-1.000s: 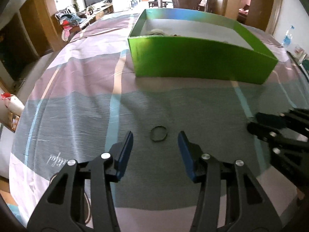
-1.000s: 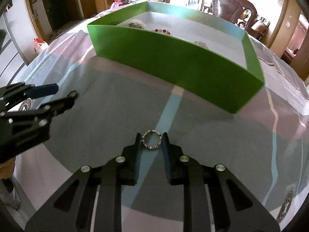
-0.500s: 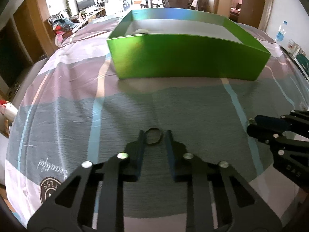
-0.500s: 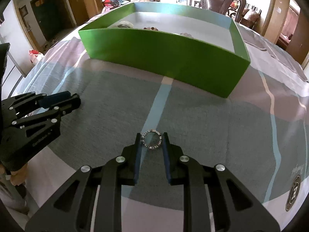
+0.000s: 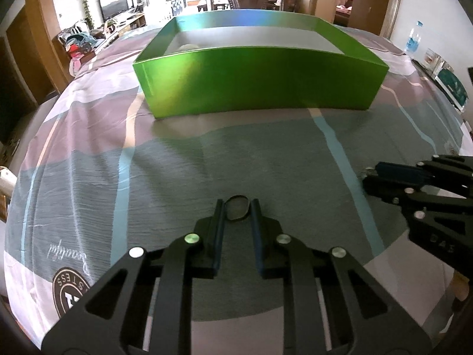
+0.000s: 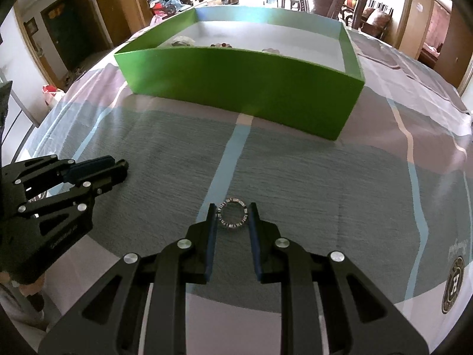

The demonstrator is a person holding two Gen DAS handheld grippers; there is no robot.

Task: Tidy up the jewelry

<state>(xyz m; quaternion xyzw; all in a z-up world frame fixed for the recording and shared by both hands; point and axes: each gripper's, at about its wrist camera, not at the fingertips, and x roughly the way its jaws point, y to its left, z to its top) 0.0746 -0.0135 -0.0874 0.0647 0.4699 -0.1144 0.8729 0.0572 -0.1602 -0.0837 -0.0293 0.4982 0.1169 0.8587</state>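
Loads of bare cloth (image 5: 183, 177) before the green box (image 5: 260, 80); left gripper (image 5: 237, 210) pinching dark ring (image 5: 236, 209), right gripper (image 6: 232, 217) pinching studded ring (image 6: 232, 216), both near-side; box contents mostly hidden.

A thin dark ring (image 5: 237, 207) stands tilted above the grey-green part of the cloth, pinched at its two sides, near the front and well apart from the box. To its right is a second ring (image 6: 232, 213) — silvery, its band set with small pale segments — also gripped at both sides, just right of a light-blue stripe in the cloth.

Far behind both sits the green box (image 6: 266, 85), open-topped, with glossy green walls and a pale floor. On that floor, toward the left and middle, lie a few small pieces (image 6: 220, 45) — too small to name; one looks like dark red beads.
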